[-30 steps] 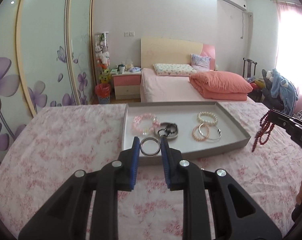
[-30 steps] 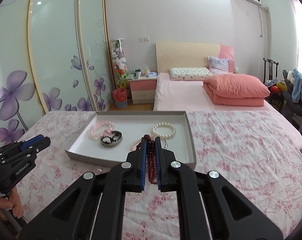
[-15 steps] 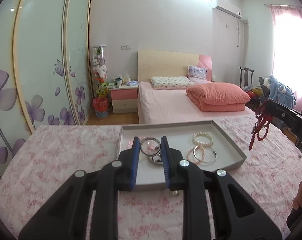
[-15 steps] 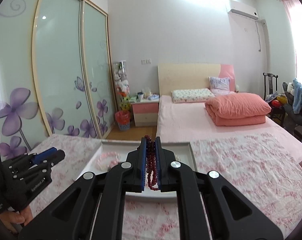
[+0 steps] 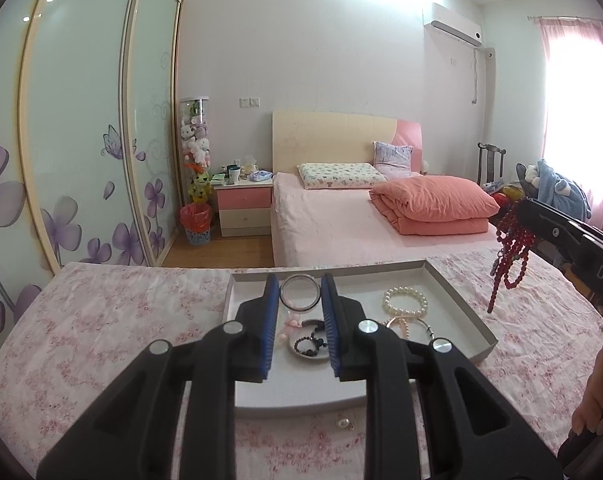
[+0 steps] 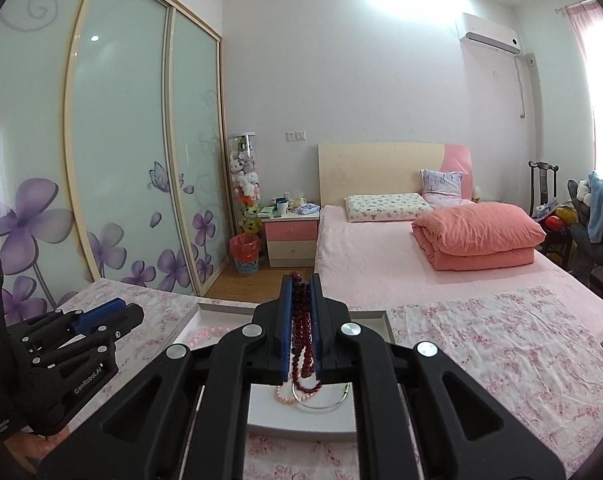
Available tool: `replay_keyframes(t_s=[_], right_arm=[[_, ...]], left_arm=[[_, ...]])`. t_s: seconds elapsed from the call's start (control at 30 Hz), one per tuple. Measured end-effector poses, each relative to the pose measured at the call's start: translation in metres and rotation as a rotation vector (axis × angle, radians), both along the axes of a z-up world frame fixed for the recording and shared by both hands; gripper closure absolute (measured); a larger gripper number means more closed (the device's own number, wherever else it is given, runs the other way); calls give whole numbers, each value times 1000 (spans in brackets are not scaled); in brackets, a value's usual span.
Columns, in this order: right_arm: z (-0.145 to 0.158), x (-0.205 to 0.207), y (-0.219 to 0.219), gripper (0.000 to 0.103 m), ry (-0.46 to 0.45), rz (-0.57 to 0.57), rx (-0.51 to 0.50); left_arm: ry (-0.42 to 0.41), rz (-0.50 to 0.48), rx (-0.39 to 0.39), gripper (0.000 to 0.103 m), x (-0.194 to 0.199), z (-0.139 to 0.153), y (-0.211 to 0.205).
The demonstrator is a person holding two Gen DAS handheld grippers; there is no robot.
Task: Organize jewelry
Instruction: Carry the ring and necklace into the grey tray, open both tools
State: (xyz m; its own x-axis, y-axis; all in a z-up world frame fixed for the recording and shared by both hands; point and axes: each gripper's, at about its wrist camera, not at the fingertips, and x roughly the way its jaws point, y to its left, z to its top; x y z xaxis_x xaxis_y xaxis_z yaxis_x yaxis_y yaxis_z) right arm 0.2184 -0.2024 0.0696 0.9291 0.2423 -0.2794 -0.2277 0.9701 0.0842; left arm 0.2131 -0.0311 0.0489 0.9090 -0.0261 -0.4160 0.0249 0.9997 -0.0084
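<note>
My left gripper (image 5: 300,284) is shut on a silver bangle (image 5: 300,294) and holds it upright above the grey tray (image 5: 457,296). The tray holds a pearl bracelet (image 5: 405,300), thin bangles (image 5: 411,326), a dark bead bracelet on a small dish (image 5: 311,346) and a pink bracelet, partly hidden by my fingers. My right gripper (image 6: 301,282) is shut on a dark red bead necklace (image 6: 301,344) that hangs down over the tray (image 6: 383,318). The necklace also shows in the left wrist view (image 5: 511,248), dangling above the tray's right side.
The tray lies on a pink floral cloth (image 5: 101,320). A loose pearl earring (image 5: 343,424) lies on the cloth in front of the tray. Beyond are a bed (image 5: 341,216), a nightstand (image 5: 243,208) and sliding wardrobe doors (image 5: 81,160).
Both grippers have risen and tilted up. The left lifted the silver bangle off the tray. The right carried the red necklace higher, over the tray.
</note>
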Motion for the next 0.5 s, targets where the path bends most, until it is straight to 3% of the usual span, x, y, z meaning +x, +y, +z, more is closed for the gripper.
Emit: replay_keyframes(t_s=[0.5], right_arm=[[-50, 76, 10, 94, 142, 5, 15]], left_arm=[[109, -28, -8, 81, 71, -41, 1]])
